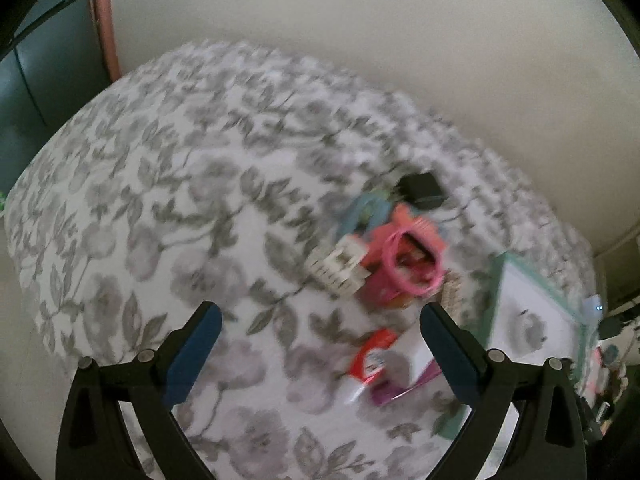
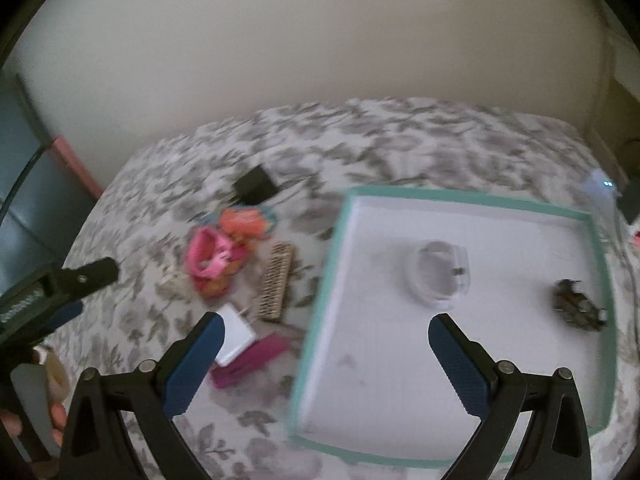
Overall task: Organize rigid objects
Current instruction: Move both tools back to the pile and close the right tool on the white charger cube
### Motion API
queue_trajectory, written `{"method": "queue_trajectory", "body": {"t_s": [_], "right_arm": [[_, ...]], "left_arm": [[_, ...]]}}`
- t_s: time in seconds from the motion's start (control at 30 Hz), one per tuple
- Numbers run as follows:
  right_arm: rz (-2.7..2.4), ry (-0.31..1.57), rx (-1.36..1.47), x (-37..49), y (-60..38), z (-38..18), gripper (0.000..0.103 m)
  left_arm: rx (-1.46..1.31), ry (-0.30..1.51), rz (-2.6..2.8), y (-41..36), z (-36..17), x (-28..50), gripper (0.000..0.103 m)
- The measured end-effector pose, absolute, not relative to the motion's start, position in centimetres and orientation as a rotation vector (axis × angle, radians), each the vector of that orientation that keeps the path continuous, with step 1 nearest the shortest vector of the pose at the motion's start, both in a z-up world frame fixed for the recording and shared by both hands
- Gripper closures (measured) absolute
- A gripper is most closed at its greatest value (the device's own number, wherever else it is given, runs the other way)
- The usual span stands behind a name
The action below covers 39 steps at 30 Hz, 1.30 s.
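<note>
1 tray (image 2: 592,240) holding 2 items, 1 black box (image 2: 256,188), 1 comb (image 2: 275,282).

The left gripper (image 1: 320,316) and the right gripper (image 2: 326,324) are both held with jaws spread wide and empty, fingers pointed toward twelve o'clock.

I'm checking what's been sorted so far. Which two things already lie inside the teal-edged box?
The clear round piece mid-box and the small dark clip near its right wall; everything else lies outside.
</note>
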State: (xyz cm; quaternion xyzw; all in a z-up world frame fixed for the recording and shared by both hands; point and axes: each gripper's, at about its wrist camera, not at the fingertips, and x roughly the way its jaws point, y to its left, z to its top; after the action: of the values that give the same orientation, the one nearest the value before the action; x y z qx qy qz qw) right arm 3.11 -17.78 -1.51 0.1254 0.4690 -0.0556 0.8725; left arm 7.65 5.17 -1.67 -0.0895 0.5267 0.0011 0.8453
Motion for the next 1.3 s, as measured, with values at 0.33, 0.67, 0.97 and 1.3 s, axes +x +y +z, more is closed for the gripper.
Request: {"method": "queue_trajectory", "body": {"t_s": [0.33, 0.67, 0.97, 1.3], "right_arm": [[-0.002, 1.057, 0.228, 5.3, -13.9, -4.4, 0.000], [0.048, 1.094, 0.173, 6.6, -11.4, -6.3, 0.011], [0.081, 1.117, 0.164, 7.5, -10.2, -7.5, 0.021], [0.065, 1.144, 0.189, 7.8, -10.4, -8.4, 0.041]], "left_arm": [[-0.192, 1.267, 0.077, 6.7, -6.3, 8.6, 0.003], [-0.271, 1.307, 0.142, 8.9, -7.4, 8.8, 0.003], [-0.286, 1.332, 0.112, 8.9, -7.8, 8.7, 0.003], [-0.264, 1.361, 0.074, 7.5, -8.6, 9.3, 0.003]]}}
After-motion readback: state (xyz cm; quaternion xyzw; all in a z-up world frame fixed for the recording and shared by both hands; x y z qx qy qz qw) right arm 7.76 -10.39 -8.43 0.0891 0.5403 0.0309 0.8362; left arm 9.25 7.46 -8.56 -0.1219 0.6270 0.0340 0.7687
